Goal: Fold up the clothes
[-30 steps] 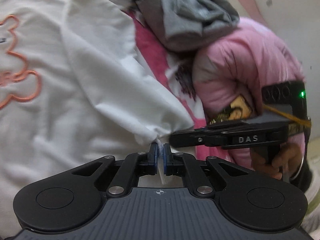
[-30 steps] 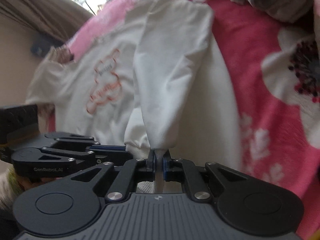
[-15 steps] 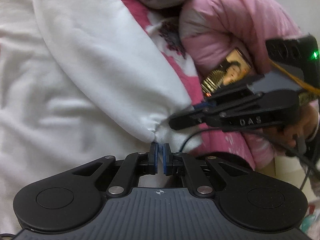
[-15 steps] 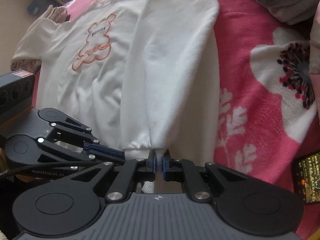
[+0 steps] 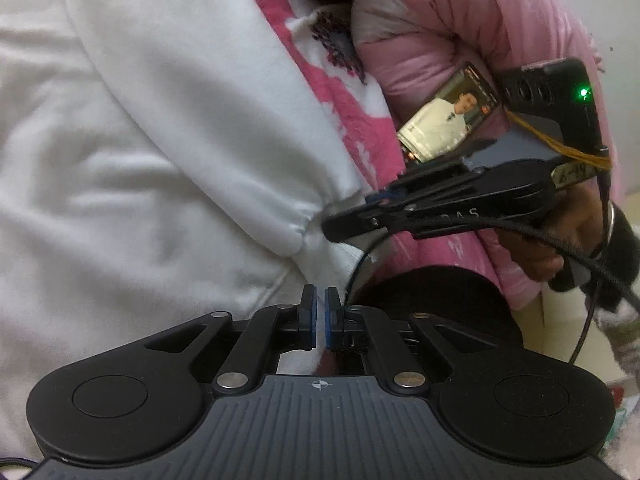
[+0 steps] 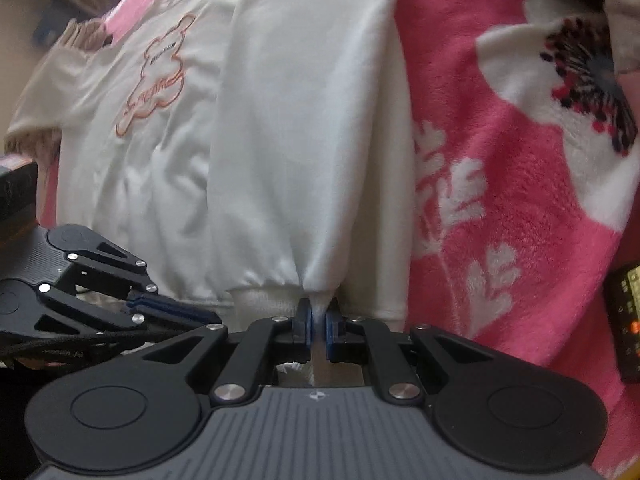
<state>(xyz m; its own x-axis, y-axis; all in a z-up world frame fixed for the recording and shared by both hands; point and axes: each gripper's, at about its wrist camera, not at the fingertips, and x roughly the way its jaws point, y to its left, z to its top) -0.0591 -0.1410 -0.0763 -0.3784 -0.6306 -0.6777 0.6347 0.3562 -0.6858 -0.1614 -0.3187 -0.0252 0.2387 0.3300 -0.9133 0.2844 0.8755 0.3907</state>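
Both grippers are closed, the right gripper (image 6: pixel 318 322) having lowered the sweatshirt (image 6: pixel 280 140) sleeve cuff (image 6: pixel 272 300), the left gripper (image 5: pixel 319 312) now empty.

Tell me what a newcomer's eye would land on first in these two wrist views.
The white sweatshirt with an orange bear outline on its chest, spread on a pink flowered blanket, fills both views, one sleeve folded over the body. The right tool is shut on that sleeve's cuff at the near edge, with the left tool shut just beside it. A lit phone lies on the blanket to the right, against a pink padded jacket.
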